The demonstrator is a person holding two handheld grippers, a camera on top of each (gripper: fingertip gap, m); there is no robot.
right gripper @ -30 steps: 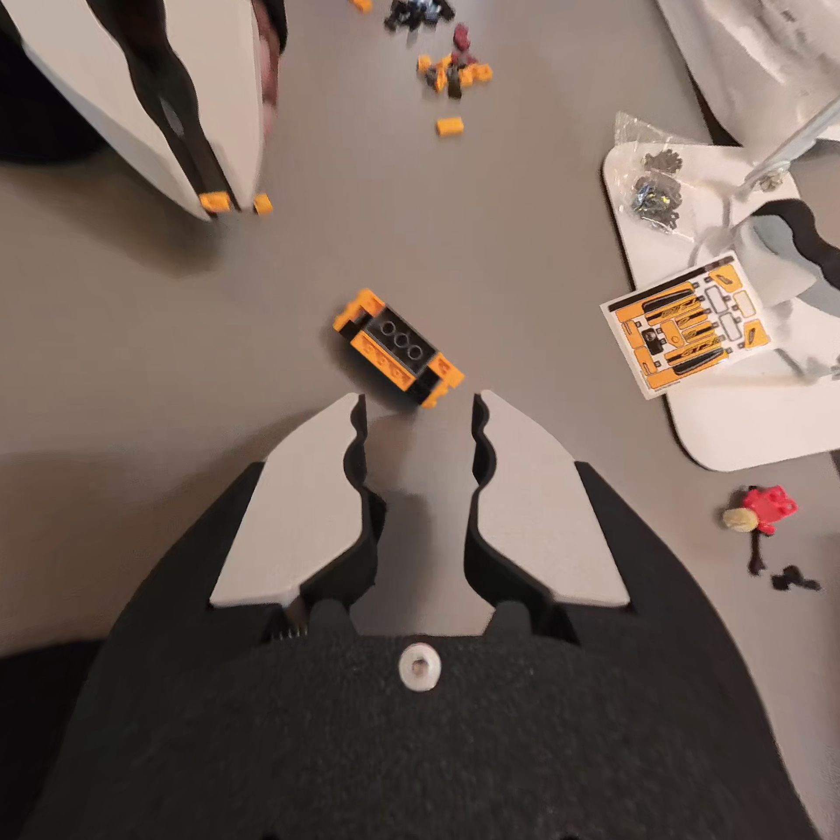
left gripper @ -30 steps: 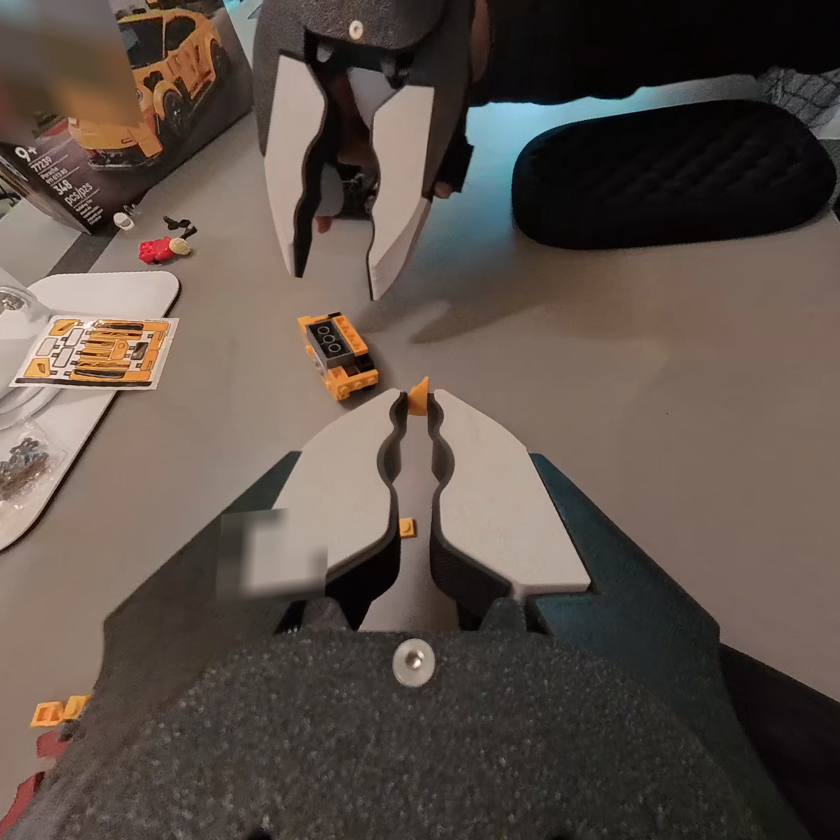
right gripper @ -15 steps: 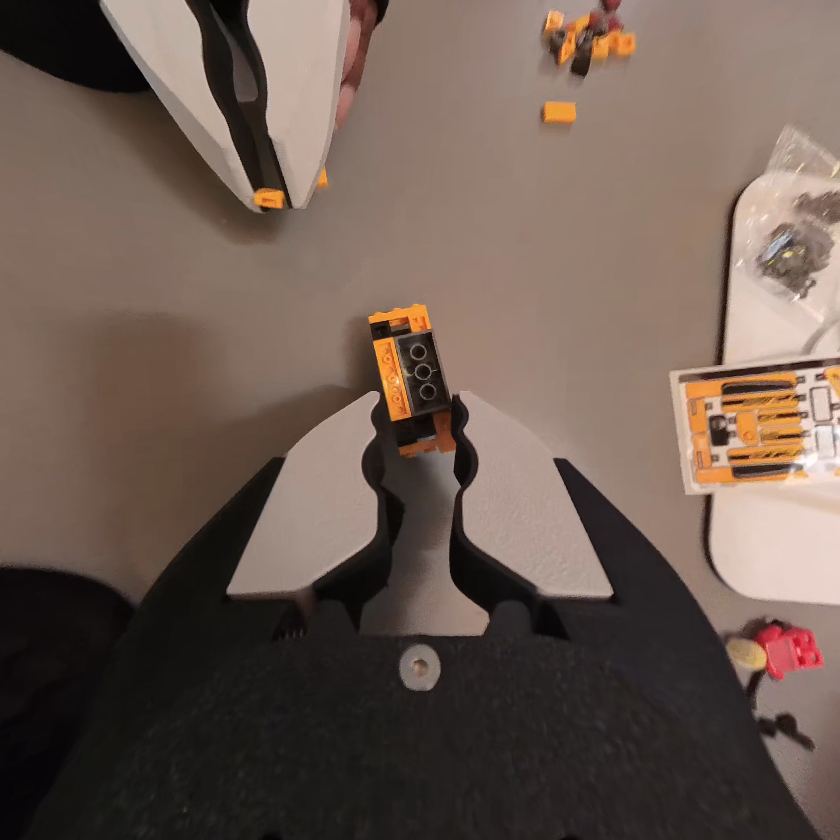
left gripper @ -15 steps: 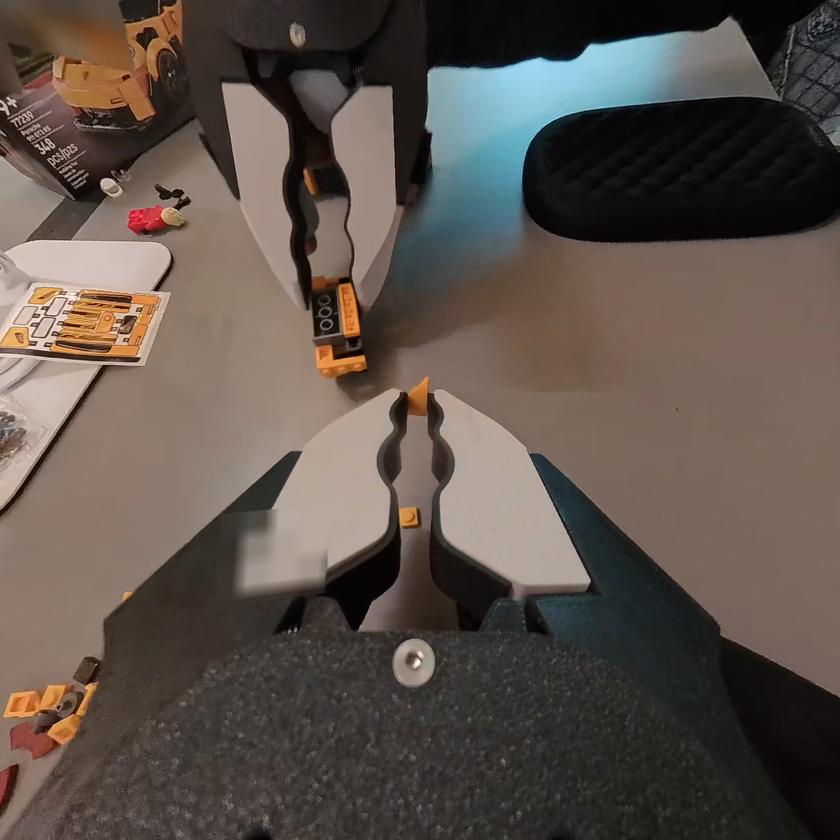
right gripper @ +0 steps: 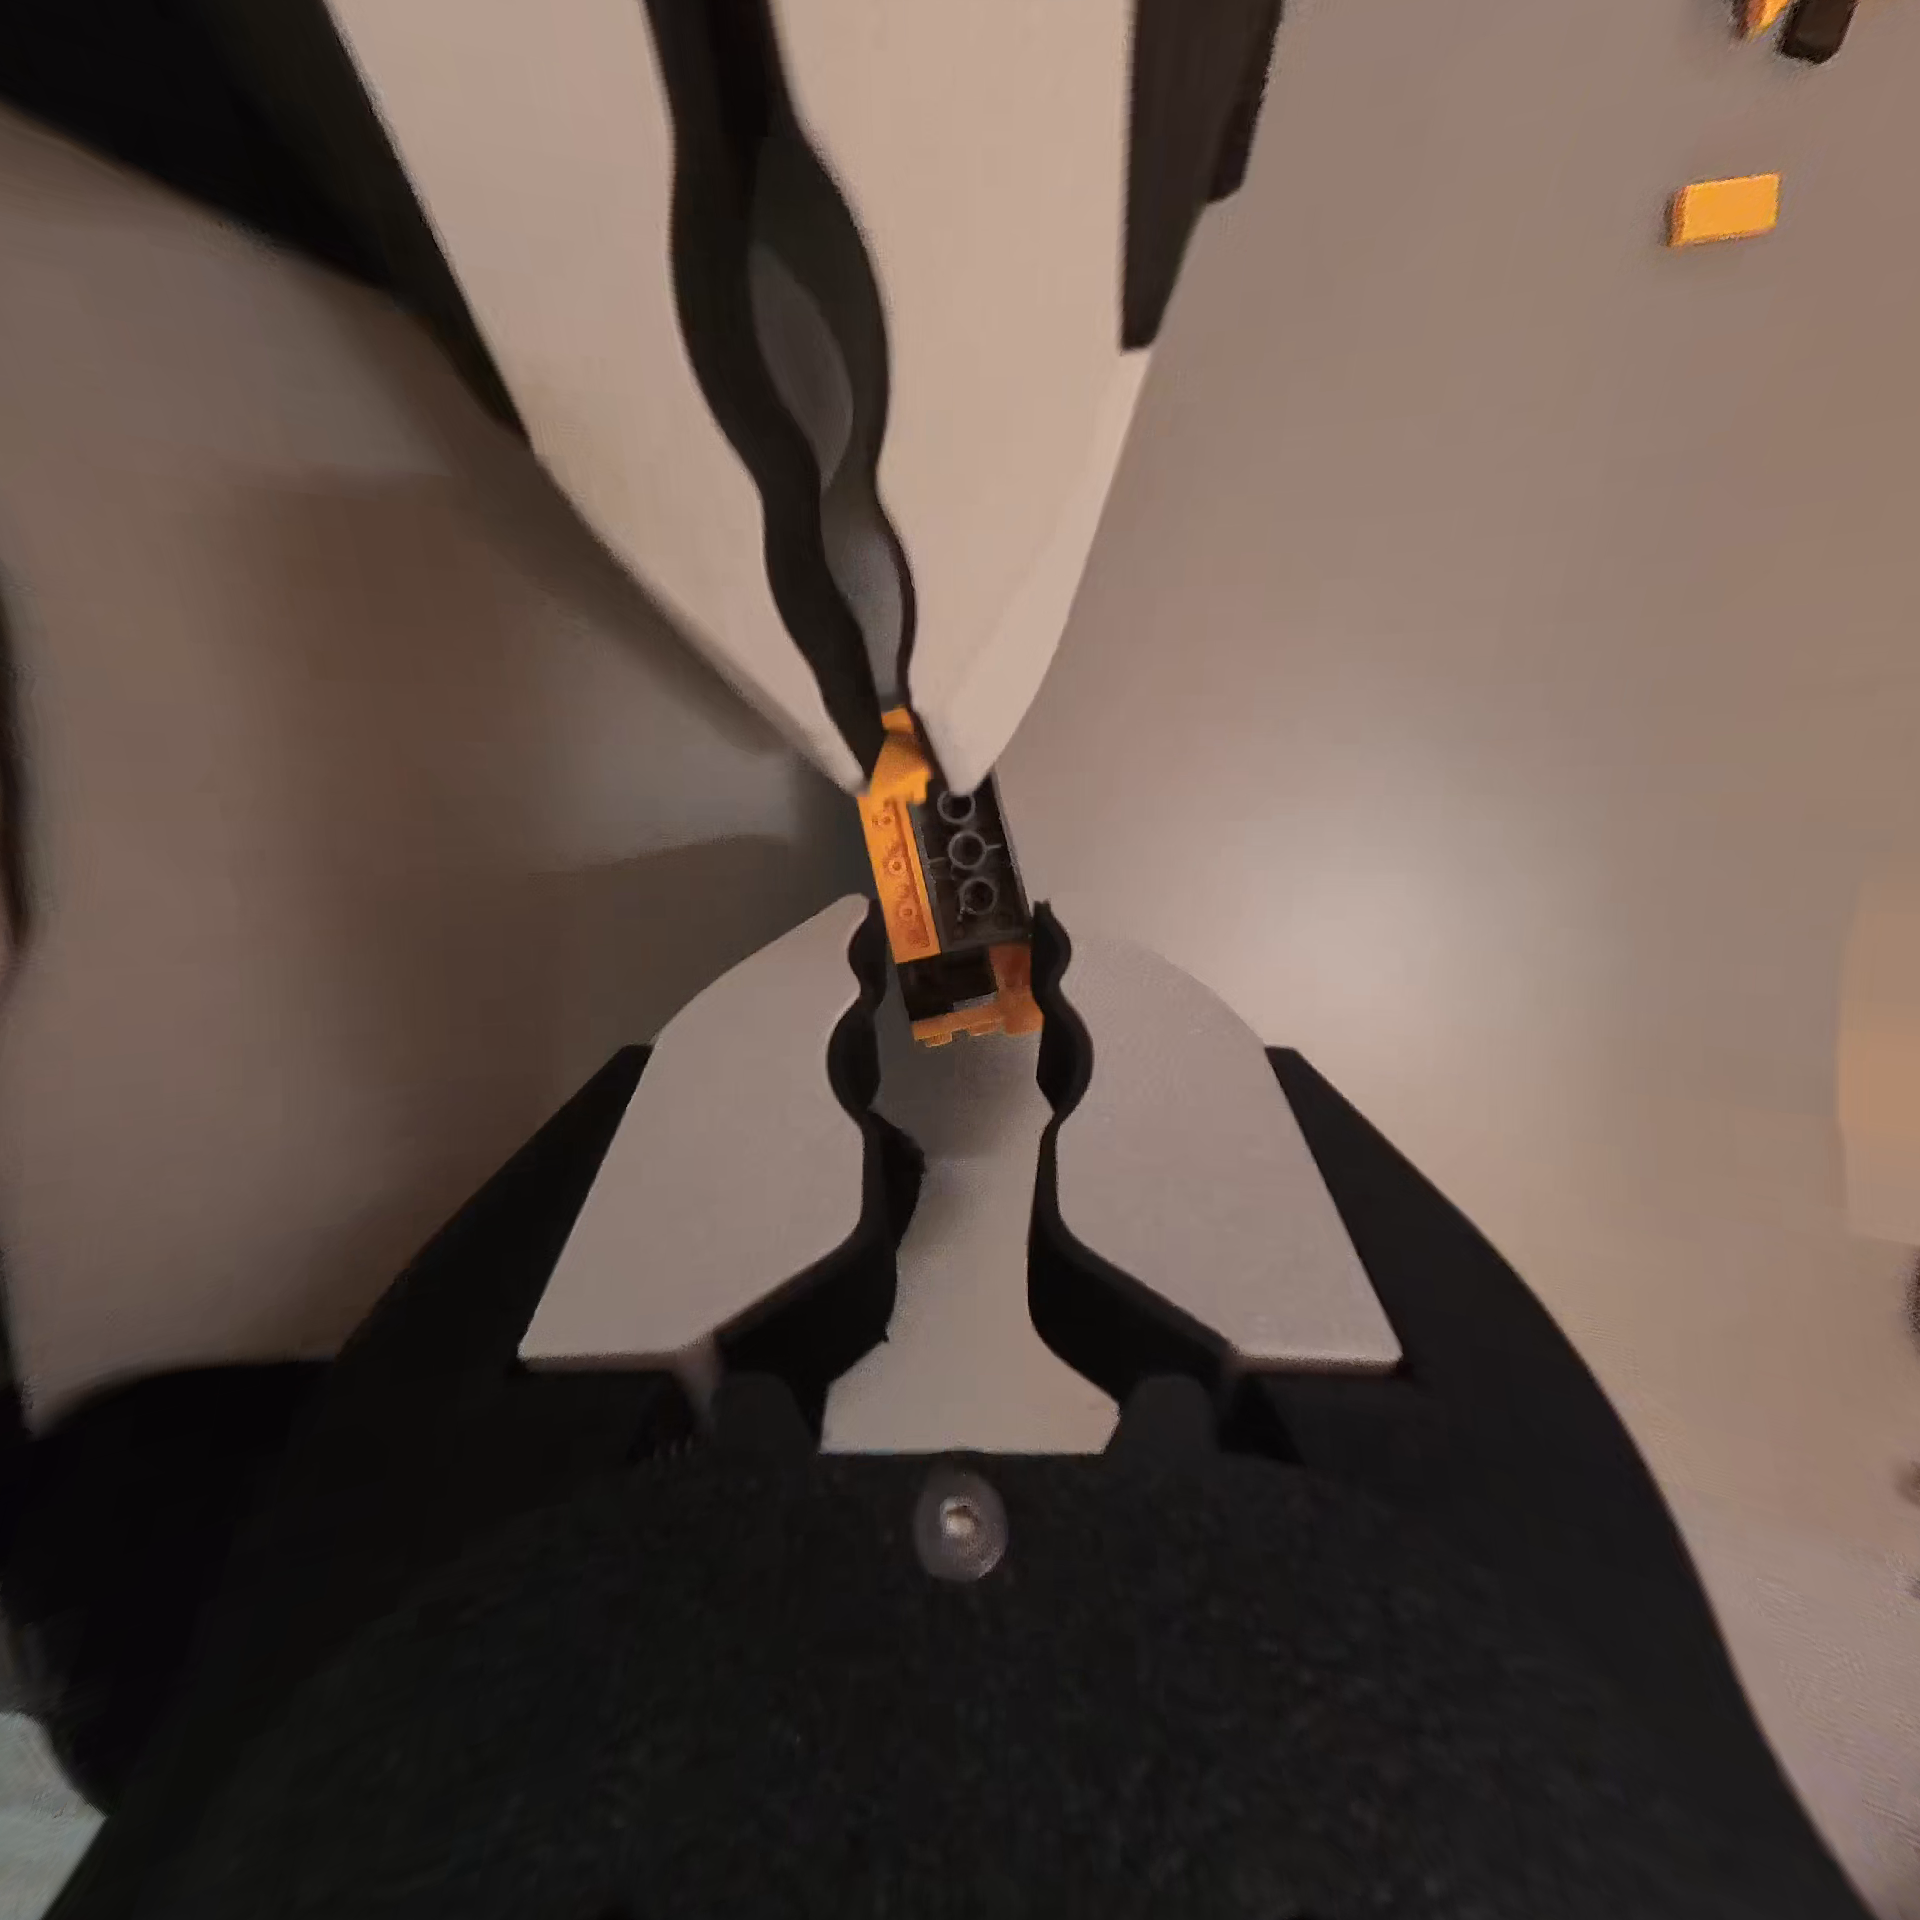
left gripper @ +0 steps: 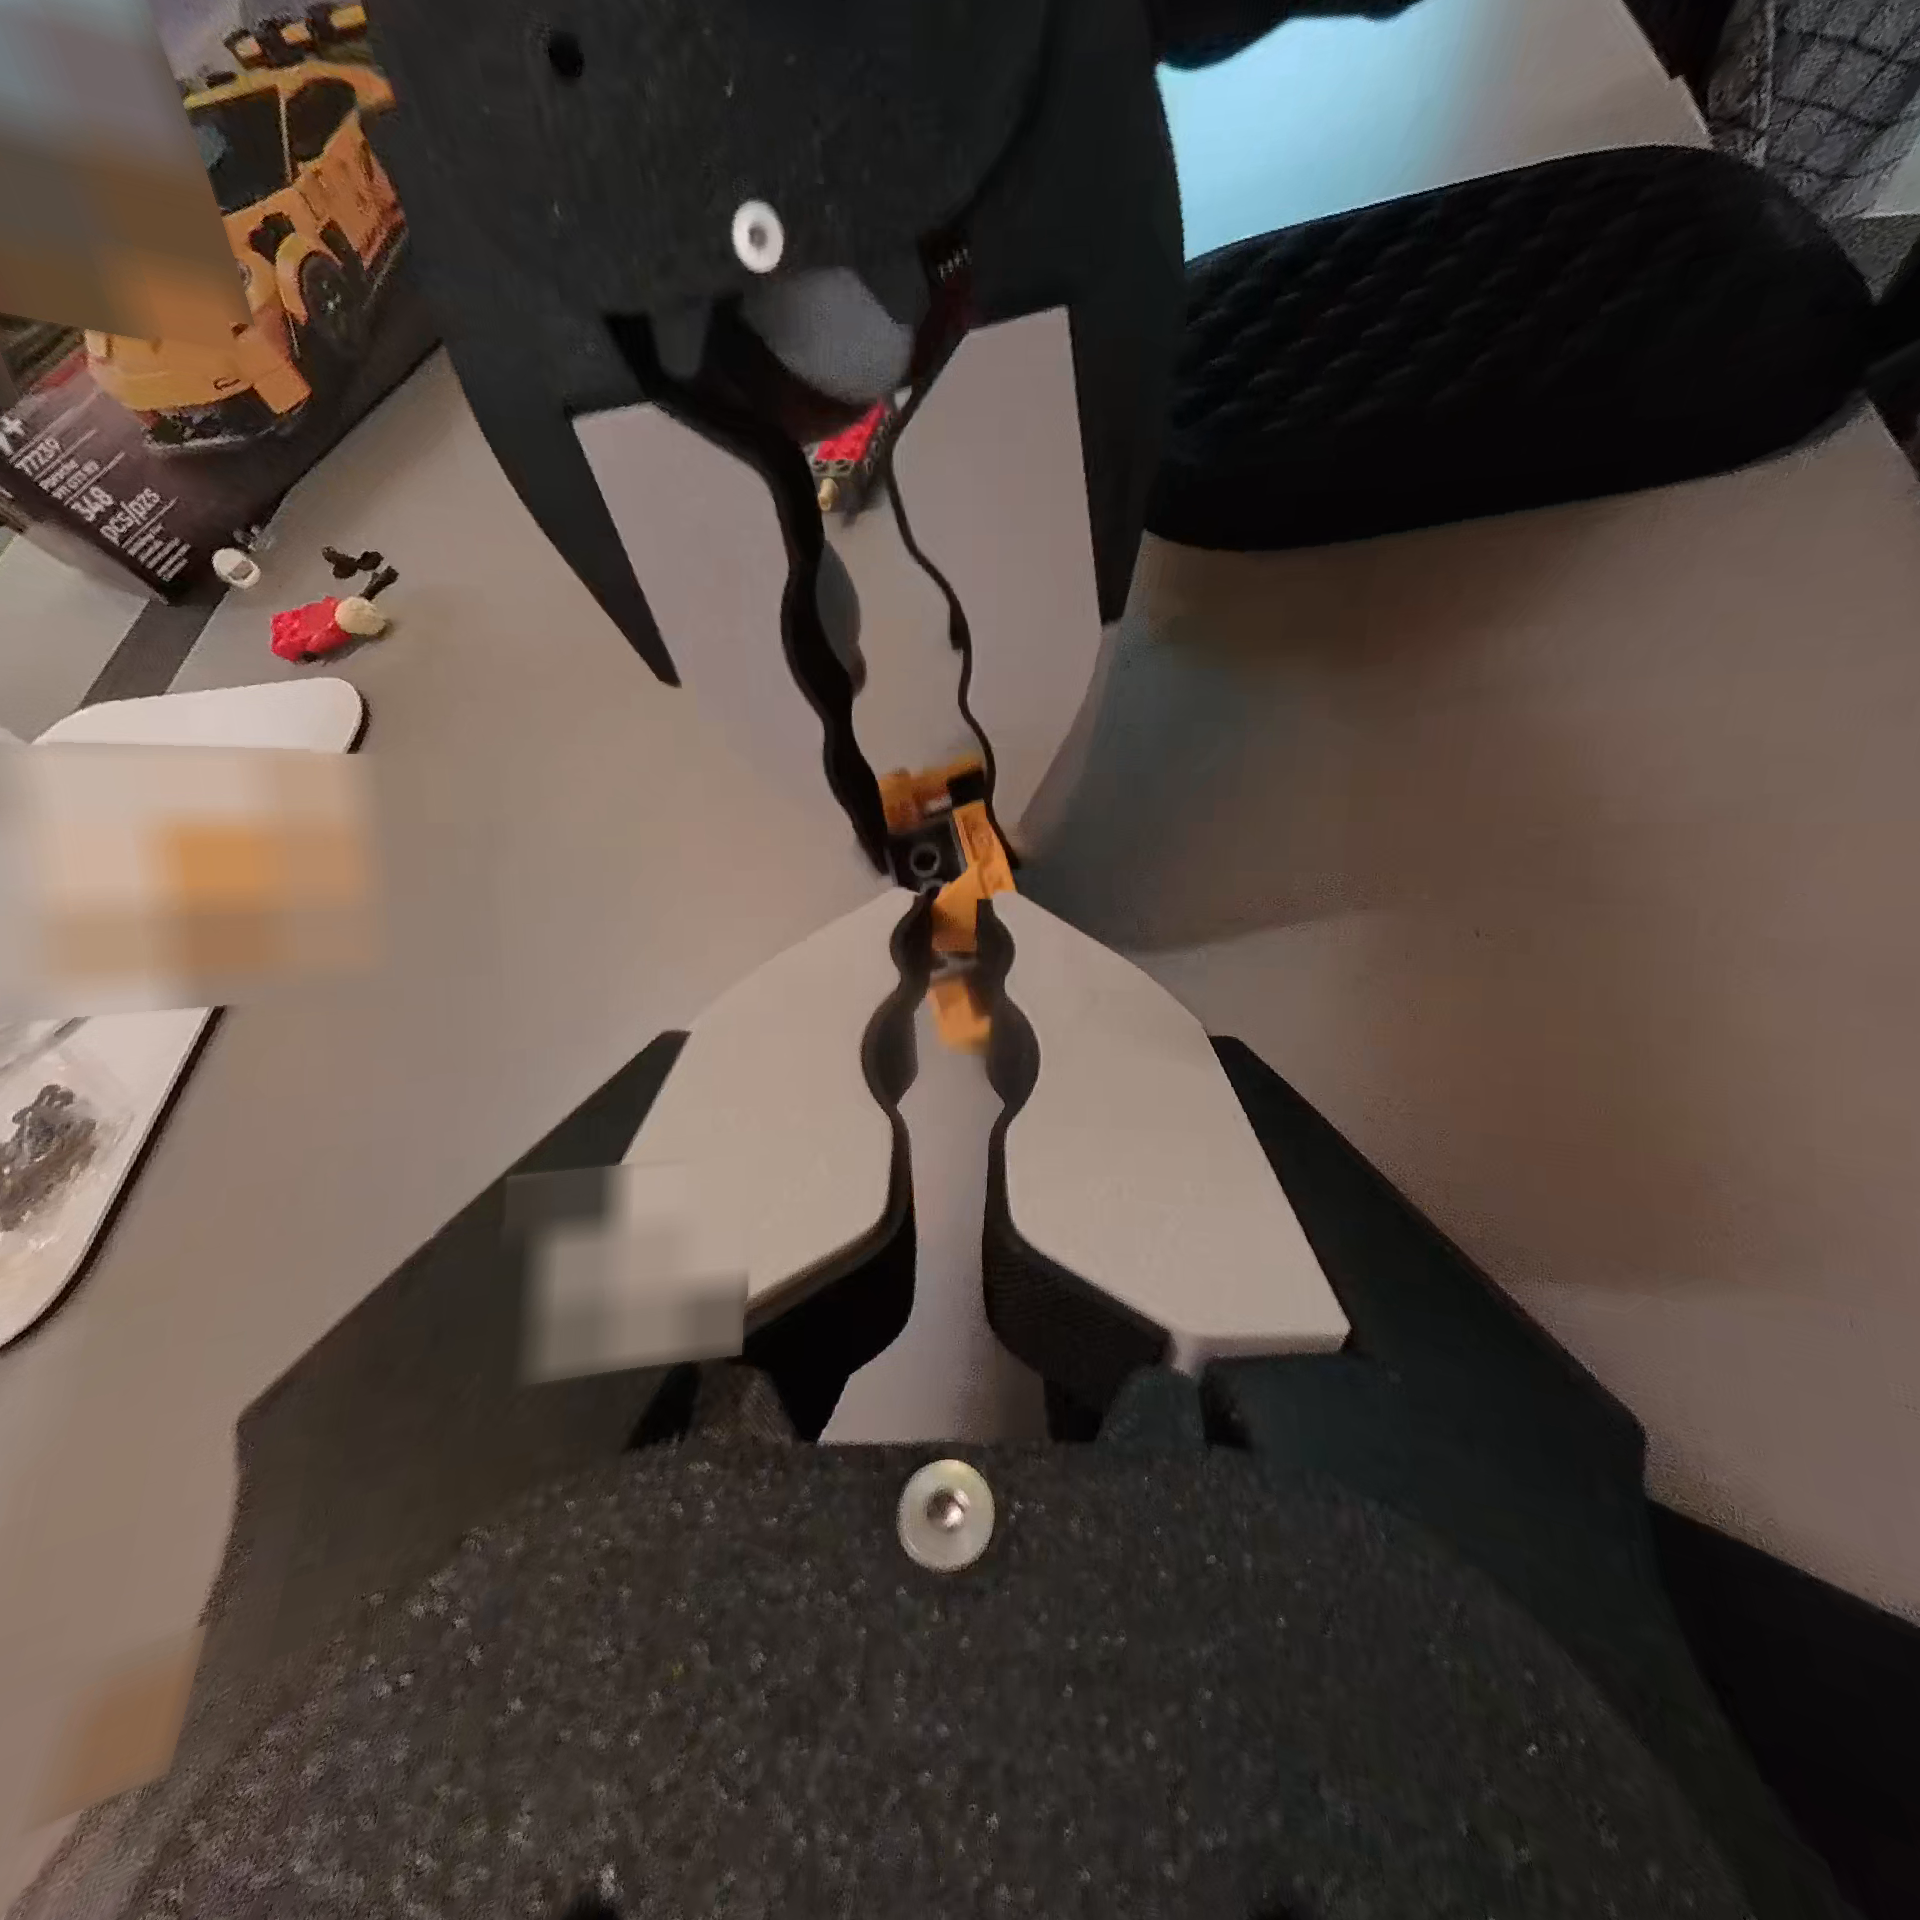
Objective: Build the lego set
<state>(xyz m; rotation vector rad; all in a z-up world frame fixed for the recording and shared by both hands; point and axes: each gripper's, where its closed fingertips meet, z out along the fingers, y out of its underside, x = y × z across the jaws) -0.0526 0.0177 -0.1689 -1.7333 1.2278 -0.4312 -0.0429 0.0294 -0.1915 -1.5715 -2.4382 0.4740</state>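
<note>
A small orange and black lego assembly sits between the fingertips of my right gripper, which is shut on its near end. My left gripper is shut on a small orange piece. The two grippers face each other tip to tip. In the right wrist view the left gripper comes down from the top and its orange piece touches the far end of the assembly. In the left wrist view the right gripper holds the assembly just beyond my left fingertips.
The lego box stands at the back left, with a red figure part and a white tray near it. A bag of dark pieces lies at the left. A black cushion lies at the back right. A loose orange brick lies apart. Both grippers' tips are close together, under 4 cm apart. Both grippers' tips are roughly 15 cm from the loose orange brick.
The right gripper closed on the assembly. Both grippers moved together until the left one's orange piece met the assembly's far end.
</note>
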